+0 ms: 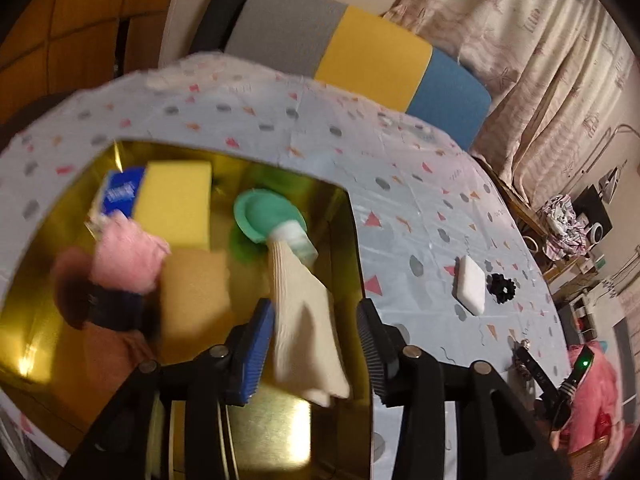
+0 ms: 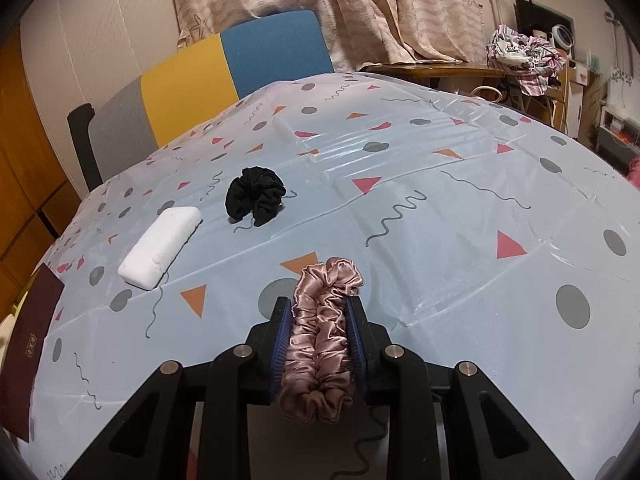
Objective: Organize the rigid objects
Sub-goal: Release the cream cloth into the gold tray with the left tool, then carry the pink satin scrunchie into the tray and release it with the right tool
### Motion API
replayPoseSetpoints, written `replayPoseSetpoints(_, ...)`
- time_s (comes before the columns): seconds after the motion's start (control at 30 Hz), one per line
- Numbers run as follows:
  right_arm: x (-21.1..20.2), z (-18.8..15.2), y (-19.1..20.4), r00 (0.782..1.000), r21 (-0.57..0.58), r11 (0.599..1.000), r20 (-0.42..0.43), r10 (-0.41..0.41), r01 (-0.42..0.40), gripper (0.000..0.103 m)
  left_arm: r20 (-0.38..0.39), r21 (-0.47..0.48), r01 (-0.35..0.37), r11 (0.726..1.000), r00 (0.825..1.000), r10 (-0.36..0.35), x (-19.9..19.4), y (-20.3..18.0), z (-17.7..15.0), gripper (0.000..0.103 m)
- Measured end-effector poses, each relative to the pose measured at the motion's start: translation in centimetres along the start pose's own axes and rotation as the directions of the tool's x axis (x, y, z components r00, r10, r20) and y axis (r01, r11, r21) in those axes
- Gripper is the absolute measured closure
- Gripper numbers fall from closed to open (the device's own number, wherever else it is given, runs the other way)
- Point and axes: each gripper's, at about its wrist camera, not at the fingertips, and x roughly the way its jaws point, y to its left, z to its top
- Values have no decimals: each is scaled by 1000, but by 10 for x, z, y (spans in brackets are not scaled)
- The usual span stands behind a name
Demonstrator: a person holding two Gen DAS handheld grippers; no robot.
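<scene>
My left gripper [image 1: 316, 316] is open above a gold-lined box [image 1: 48, 320]. A cream ribbed cloth [image 1: 304, 320] hangs blurred between its fingers, not pinched. In the box lie a yellow sponge [image 1: 176, 204], a blue packet [image 1: 120, 192], a pink fluffy item [image 1: 128, 256], a tan block [image 1: 192, 292] and a green disc [image 1: 268, 212]. My right gripper [image 2: 320, 308] is shut on a pink satin scrunchie [image 2: 320, 344] just above the table. A white block [image 2: 160, 246] and a black scrunchie [image 2: 256, 194] lie on the table beyond it; both also show in the left wrist view, the block [image 1: 470, 284] and the scrunchie [image 1: 502, 286].
The table carries a light blue patterned cloth [image 2: 440, 208]. A grey, yellow and blue chair [image 2: 224, 68] stands at its far side. A dark red box lid [image 2: 28, 344] lies at the left edge. Curtains and a cluttered desk [image 2: 520, 60] stand behind.
</scene>
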Motion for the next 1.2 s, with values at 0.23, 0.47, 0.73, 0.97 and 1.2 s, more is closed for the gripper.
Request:
replayPoseSetpoints(0.23,0,1,2,1000,-13,1000,-14,-12,11,76,74,73,-31,997,997,25,-32,8,-4,60)
replayPoseSetpoints(0.47,-8,5,9,999,-56,998,-32,-4,3,79,54,104,22,994,998,-28,-49,16,-20,60)
replayPoseSetpoints(0.73,-41,1,38,998,-100,993,-25,58,-60,83,57,110,64,992,996,-70,-59,18,-36,60)
replayPoseSetpoints(0.97,-53,-4,67,1000,-145,989,-8,3,-4,79,84,88,66,994,994,-73,-74,31,-37,60)
replayPoseSetpoints(1.2,-24,-3,43,989,-98,989,-88,-122,114,42,90,96,51,994,994,-60,-82,38,-40,60)
